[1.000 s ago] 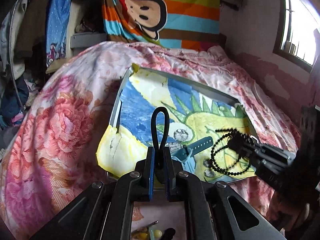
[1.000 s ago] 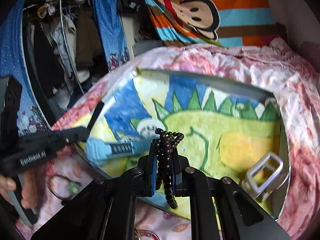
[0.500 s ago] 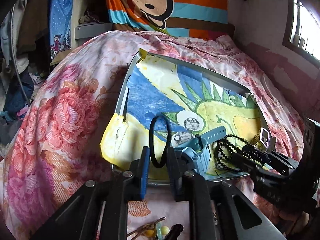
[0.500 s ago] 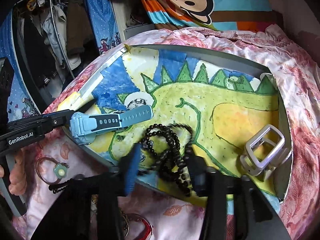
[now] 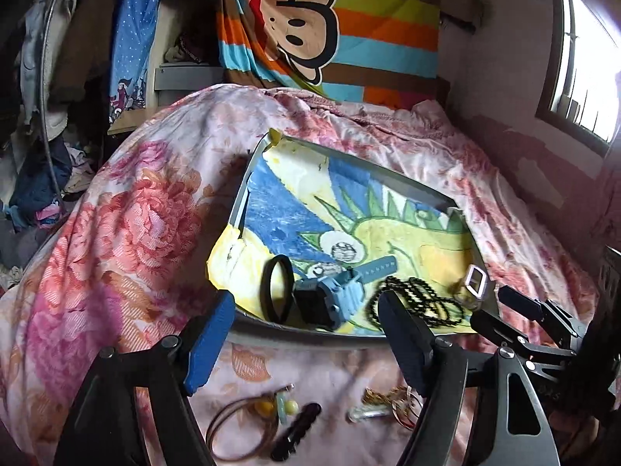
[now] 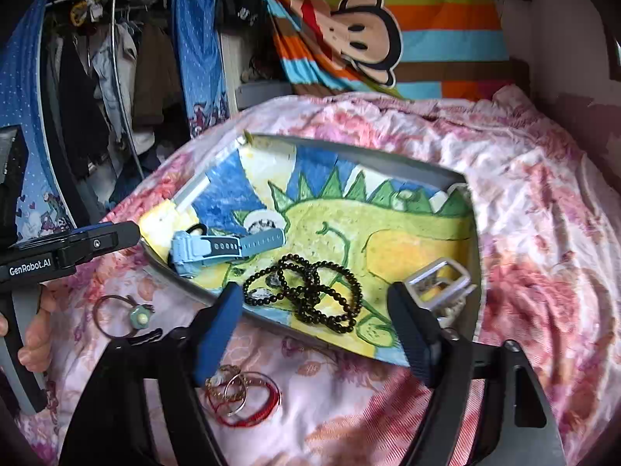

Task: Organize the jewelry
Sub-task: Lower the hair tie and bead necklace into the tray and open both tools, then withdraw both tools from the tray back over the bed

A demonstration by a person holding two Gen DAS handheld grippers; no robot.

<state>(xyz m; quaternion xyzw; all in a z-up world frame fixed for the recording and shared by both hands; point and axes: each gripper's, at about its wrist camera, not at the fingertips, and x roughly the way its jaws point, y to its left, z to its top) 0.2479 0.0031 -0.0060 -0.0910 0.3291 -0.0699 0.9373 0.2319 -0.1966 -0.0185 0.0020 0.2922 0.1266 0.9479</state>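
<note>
Both of your grippers have let go since a second ago — the black band and the bead bracelet now lie in the tray.

Your left gripper (image 5: 306,336) is pulled back over the tray's (image 5: 242,209) near edge, jaws opening with nothing between them; the black band (image 5: 276,289) rests on the painted liner just left of the blue watch (image 5: 330,297). Your right gripper (image 6: 314,324) is opening too — the black bead bracelet (image 6: 306,289) lies coiled beyond its fingertips, untouched, with the silver buckle (image 6: 436,277) to its right. On the floral bedspread (image 6: 543,233) in front of the tray sit a tangle of red cords and rings (image 6: 242,396) and a ring with a pale flower (image 6: 126,314).
</note>
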